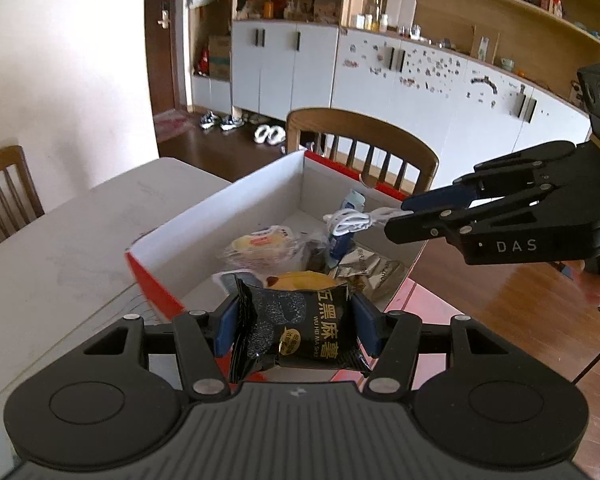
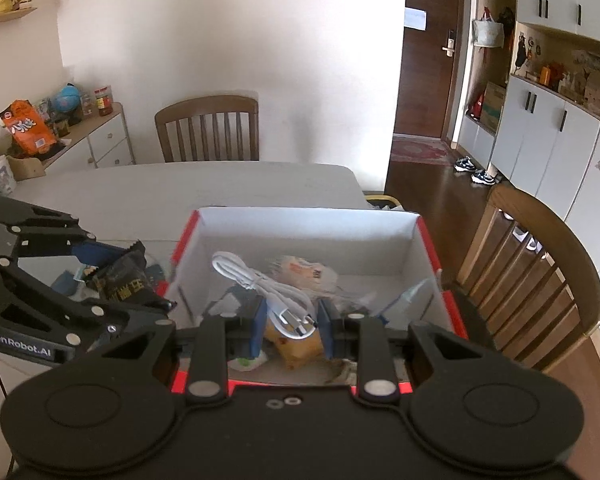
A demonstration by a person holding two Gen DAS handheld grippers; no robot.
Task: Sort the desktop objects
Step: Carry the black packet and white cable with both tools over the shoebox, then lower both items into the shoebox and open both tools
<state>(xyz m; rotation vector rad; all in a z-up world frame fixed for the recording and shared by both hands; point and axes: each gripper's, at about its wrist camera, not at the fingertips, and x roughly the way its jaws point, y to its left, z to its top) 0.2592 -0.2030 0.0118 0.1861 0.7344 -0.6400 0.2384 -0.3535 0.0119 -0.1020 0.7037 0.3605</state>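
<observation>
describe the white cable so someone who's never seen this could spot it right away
Find the open box with red outside and white inside, sitting at the table's edge near a wooden chair. Hanging over its contents is the white cable, pinched in the right gripper. It is the only bundled, looped white cord; everything beneath it is wrapped snack packets.

Bright daylight, washed-out wall [image 2: 228,40], strong fisheye bend w/ dark corners, slight blur
</observation>
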